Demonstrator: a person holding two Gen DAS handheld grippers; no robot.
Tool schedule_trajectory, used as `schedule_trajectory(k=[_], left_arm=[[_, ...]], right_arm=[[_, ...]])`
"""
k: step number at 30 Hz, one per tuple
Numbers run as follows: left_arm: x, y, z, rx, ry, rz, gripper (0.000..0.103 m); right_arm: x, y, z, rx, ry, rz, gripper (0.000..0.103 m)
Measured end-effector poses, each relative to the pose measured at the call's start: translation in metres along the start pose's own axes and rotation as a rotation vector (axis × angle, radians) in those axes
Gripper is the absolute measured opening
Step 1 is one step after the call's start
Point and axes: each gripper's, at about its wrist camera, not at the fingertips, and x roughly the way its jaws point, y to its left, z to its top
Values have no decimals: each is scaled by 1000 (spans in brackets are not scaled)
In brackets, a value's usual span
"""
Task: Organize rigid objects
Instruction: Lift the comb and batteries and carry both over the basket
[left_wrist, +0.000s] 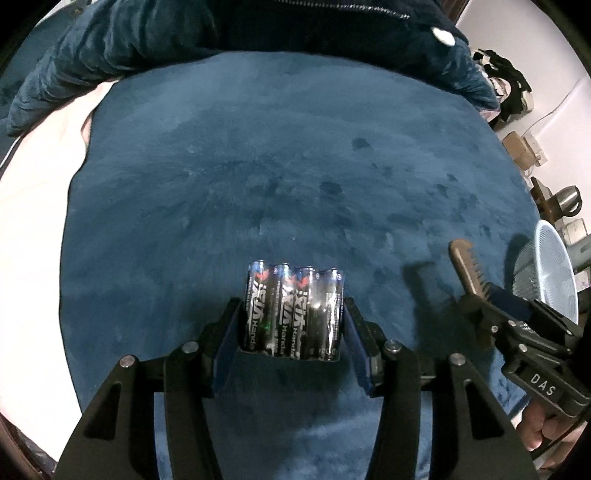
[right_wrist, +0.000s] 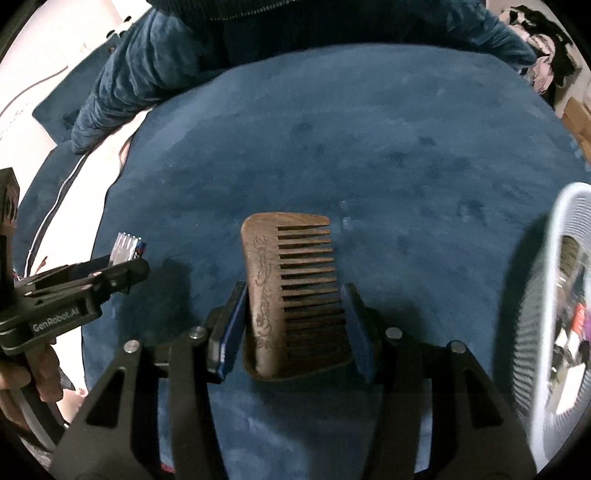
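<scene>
Gripping a shrink-wrapped pack of four batteries (left_wrist: 294, 312), my left gripper (left_wrist: 294, 314) has its blue-padded fingers pressed against the pack's two outer cylinders; the glossy black cells stand side by side, their film catching the light; the pack hangs over the blue plush cloth (left_wrist: 258, 166), a soft nap marked with darker dents. My right gripper (right_wrist: 293, 317) is closed on a wooden comb (right_wrist: 291, 295); its left pad bears on the carved, rounded spine and its right pad on the tips of the wide teeth; the wood is dark brown and matte, with a scrolling engraved line along the spine. At my far right a pale blue slotted plastic basket (right_wrist: 535, 332) stands on edge of view, its ribbed wall blurred; it seems to hold some things, though I cannot make them out. Both grippers hover near each other above the cloth; a quilted blue fabric (left_wrist: 92, 59) bunches at its far side.
</scene>
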Motion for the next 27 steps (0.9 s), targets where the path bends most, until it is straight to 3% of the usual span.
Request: schedule_trajectory(k=[13,27], left_arm=[[-62,-25,-40,67,-58,-7,54],[-96,-93,-53,179,-101,-39,54]], right_arm=[[-64,-23,-34,58,-93,-25,51],[-116,-69,-65,153,-177,-62,51]])
